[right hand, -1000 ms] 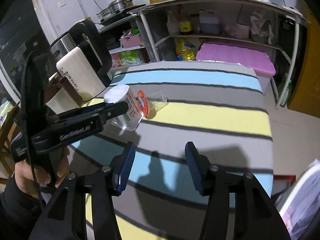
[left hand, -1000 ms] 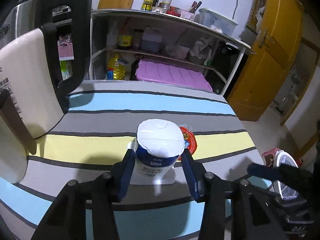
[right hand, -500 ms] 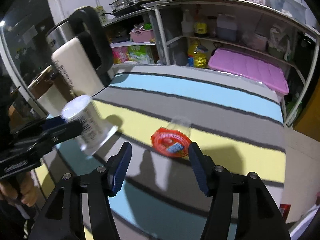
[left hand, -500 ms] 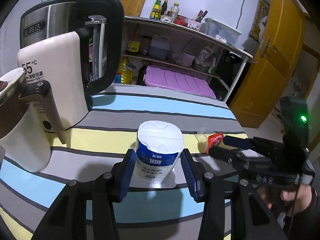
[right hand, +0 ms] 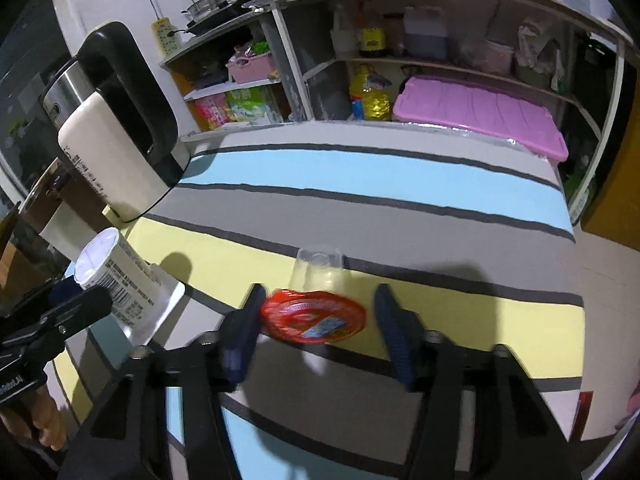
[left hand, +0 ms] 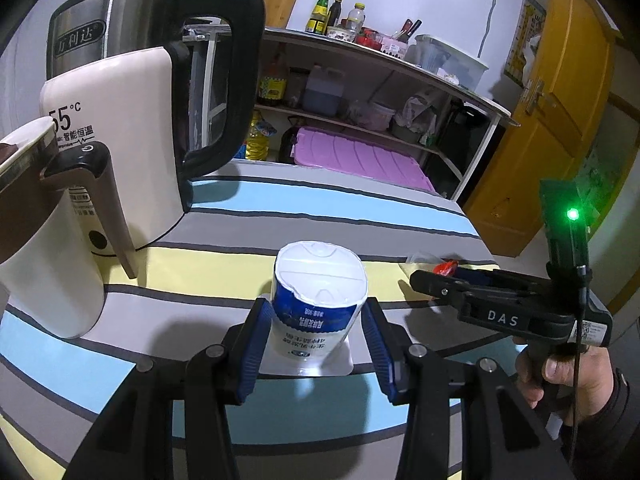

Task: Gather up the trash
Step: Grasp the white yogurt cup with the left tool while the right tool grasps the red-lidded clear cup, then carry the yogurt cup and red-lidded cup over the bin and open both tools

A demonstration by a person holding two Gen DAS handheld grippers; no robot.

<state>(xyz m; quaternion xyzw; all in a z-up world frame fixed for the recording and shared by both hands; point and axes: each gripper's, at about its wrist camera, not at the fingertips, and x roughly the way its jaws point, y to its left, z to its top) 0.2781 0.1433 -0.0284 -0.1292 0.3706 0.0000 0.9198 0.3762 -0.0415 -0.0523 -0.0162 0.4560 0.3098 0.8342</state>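
Observation:
My left gripper (left hand: 316, 334) is shut on an upturned white and blue yogurt cup (left hand: 318, 304), held just above the striped tablecloth (left hand: 240, 240). The cup also shows in the right wrist view (right hand: 120, 276). A clear jelly cup with a red lid (right hand: 314, 314) lies on its side on the yellow stripe. My right gripper (right hand: 316, 332) is open, its fingers on either side of the red lid; the left finger looks close to the lid. In the left wrist view the right gripper (left hand: 448, 276) reaches the jelly cup (left hand: 444, 268) at the right.
A cream and steel electric kettle (left hand: 132, 128) and a brown and white jug (left hand: 44, 240) stand at the table's left. Shelves with bottles and a pink storage box (right hand: 476, 116) are beyond the far edge. A yellow door (left hand: 560, 120) is to the right.
My right gripper has moved in onto the jelly cup, which now sits between its fingers. My left gripper still holds the yogurt cup and has drawn back a little towards the kettle side.

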